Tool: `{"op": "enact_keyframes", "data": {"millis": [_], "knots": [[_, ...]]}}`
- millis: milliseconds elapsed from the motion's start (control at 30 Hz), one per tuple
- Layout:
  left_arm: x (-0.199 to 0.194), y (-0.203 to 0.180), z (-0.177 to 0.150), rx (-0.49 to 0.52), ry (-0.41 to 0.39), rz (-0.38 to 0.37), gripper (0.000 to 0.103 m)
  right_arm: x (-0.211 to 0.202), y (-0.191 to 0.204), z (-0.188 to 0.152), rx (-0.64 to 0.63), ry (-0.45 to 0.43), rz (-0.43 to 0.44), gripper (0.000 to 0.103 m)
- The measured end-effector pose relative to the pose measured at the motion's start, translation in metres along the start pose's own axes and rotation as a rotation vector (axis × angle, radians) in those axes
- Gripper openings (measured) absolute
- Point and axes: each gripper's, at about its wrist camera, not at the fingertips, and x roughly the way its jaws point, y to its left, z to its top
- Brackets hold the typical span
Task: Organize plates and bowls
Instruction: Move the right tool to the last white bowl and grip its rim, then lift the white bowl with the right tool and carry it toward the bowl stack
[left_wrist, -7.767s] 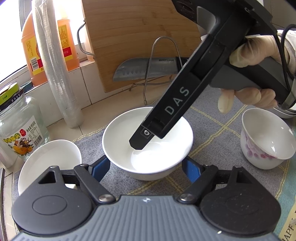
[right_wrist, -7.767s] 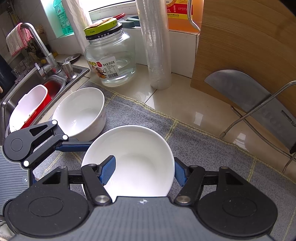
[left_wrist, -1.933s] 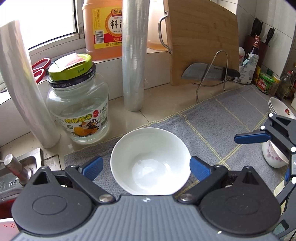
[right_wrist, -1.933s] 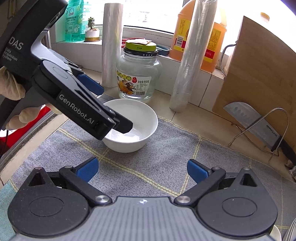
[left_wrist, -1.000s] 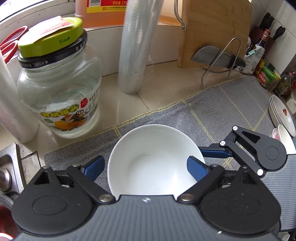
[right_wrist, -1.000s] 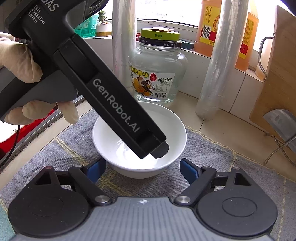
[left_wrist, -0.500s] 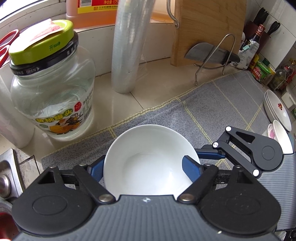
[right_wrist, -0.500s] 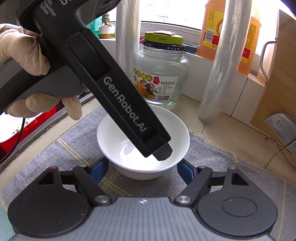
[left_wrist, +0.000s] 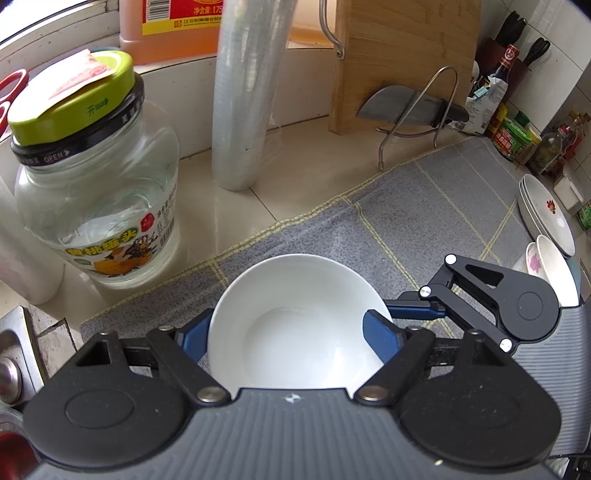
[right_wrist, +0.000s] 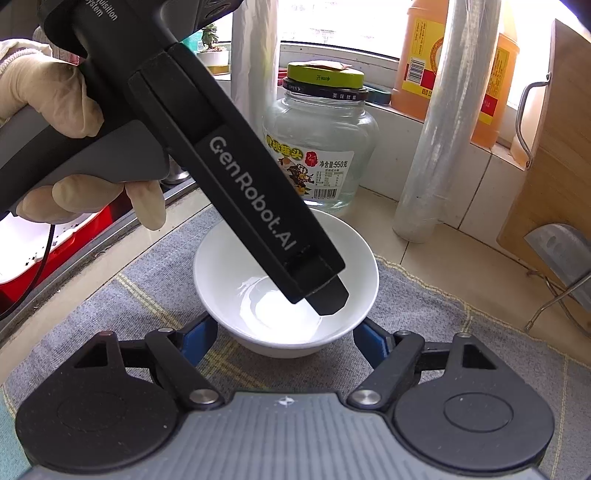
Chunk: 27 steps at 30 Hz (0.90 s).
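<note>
With the white bowl (left_wrist: 295, 317) sitting low in mid-frame on the grey cloth (left_wrist: 424, 206), the left tool (left_wrist: 286, 332) is being closed onto its sides while the right tool (right_wrist: 284, 341) is held spread around its base, so an even, level squeeze is advised.

"GenRobot.AI" on the left claw's body (right_wrist: 255, 206); "OPEN" on the jar's lid ring (left_wrist: 55, 157); "950" on the jar label (right_wrist: 325, 166).
</note>
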Motion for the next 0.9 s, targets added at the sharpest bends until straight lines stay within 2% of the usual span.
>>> {"op": "enact_keyframes", "data": {"millis": [400, 900], "knots": [[-0.017, -0.018, -0.001, 0.043, -0.018, -0.016, 0.084, -0.027, 0.003, -0.002, -0.007, -0.013, -0.024, 0.084], [-0.045, -0.074, -0.006, 0.157, -0.028, -0.030, 0.084, -0.085, 0.007, -0.020, 0.016, -0.056, -0.089, 0.084]]}}
